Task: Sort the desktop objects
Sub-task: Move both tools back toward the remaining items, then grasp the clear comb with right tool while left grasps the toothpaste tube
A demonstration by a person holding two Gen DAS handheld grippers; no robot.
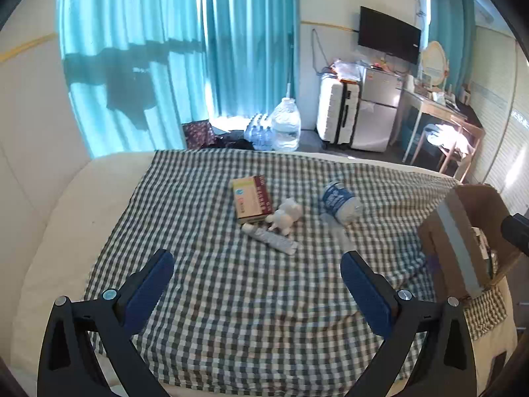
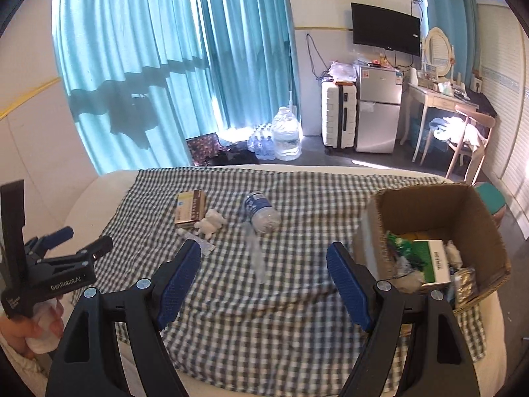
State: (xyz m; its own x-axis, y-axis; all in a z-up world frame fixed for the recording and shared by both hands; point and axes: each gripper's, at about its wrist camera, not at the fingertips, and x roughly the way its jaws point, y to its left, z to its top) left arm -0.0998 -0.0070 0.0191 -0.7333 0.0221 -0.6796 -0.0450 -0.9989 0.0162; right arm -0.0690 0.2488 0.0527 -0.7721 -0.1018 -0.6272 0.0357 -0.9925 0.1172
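- Your left gripper [image 1: 257,259] hangs over the near part of the checked cloth [image 1: 205,297], its blue pads spread wide with nothing but fabric between them.
- Your right gripper [image 2: 263,254] is spread just as wide and also empty; it sits between the loose items and the cardboard box [image 2: 463,205].
- From the right wrist view you can see your left gripper [image 2: 86,243] from the side at the left edge, held by your hand [image 2: 31,327] (white-gloved, as far as can be told).
- Still out on the cloth, well ahead of both claws: a small red-and-cream carton [image 1: 252,200], a white plush toy [image 1: 285,215] touching its near corner, and a white tube [image 1: 269,237] lying just in front of both.
- A crushed water bottle [image 1: 340,202] with a blue label lies on its side to the right of that cluster, apart from it.
- A clear plastic wrapper [image 2: 254,253] lies flat in front of the bottle.
- The box stands at the right end of the cloth and already holds a green-and-white carton [image 2: 433,261] plus other packets, too jumbled to name.
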